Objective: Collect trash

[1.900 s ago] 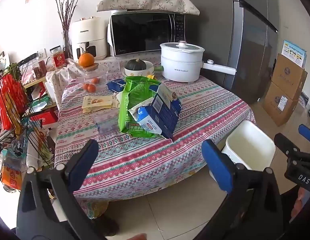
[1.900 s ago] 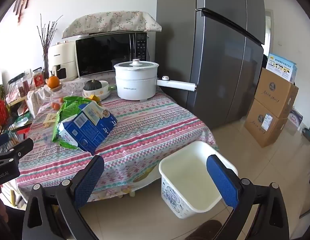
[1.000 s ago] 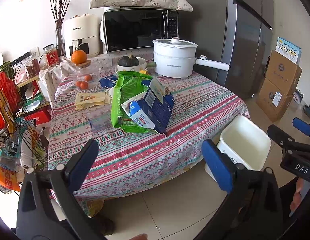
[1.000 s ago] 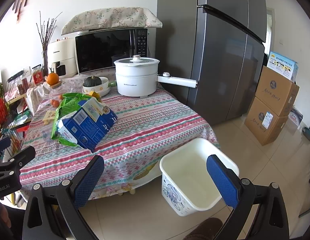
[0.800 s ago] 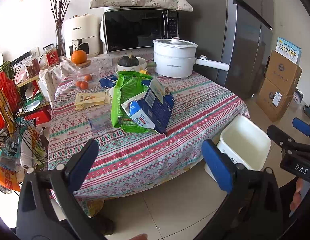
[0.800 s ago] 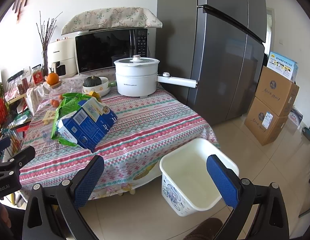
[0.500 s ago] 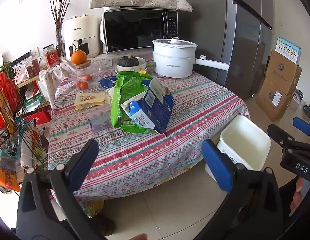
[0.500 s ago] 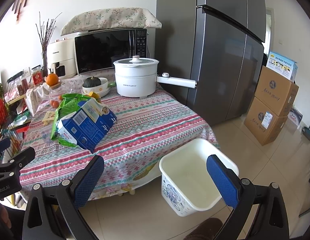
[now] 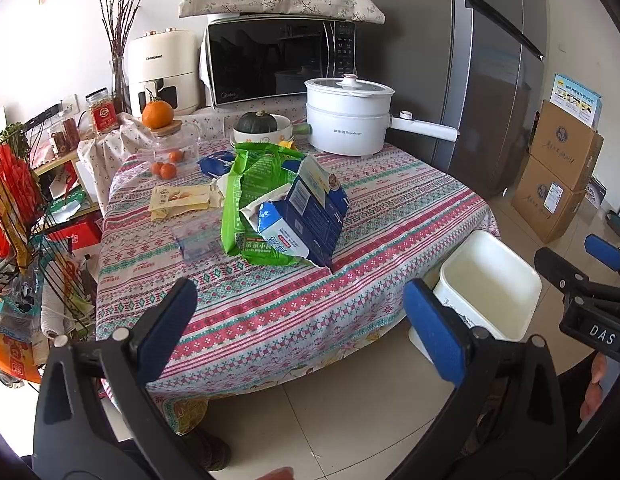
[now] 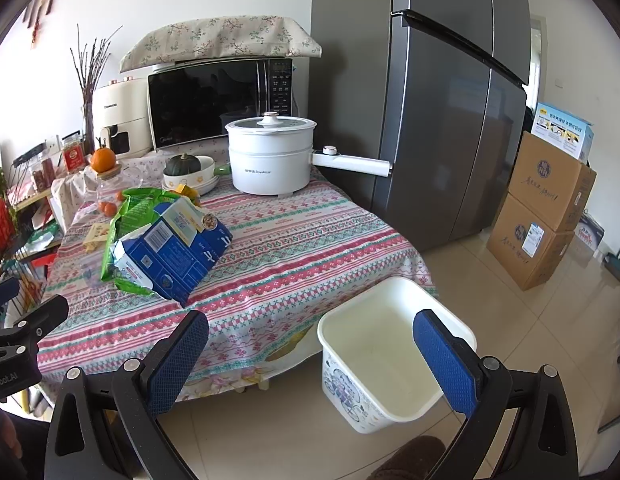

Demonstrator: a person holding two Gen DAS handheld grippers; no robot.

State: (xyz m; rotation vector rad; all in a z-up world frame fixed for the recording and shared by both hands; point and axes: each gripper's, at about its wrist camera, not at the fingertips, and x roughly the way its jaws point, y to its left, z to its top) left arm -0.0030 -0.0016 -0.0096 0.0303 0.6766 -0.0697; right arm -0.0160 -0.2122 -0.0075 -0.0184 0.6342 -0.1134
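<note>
In a kitchen corner, the surface (image 9: 390, 208) with a striped cloth is carrying a torn blue carton (image 9: 305, 216) on a green bag (image 9: 249, 184), and both tongs, left tongs (image 9: 305, 320) and right tongs (image 10: 310, 344), are hovering spread and empty before it, so I judge the task is just starting and the next move is reaching the carton for the white bin (image 10: 390, 320) on the floor.

Tablecloth (image 9: 390, 216): red/teal/white striped pattern. On it: blue-white carton (image 9: 305, 216), green bag (image 9: 249, 184), white pot (image 9: 348, 122). Beside it: white bin (image 10: 390, 360).
</note>
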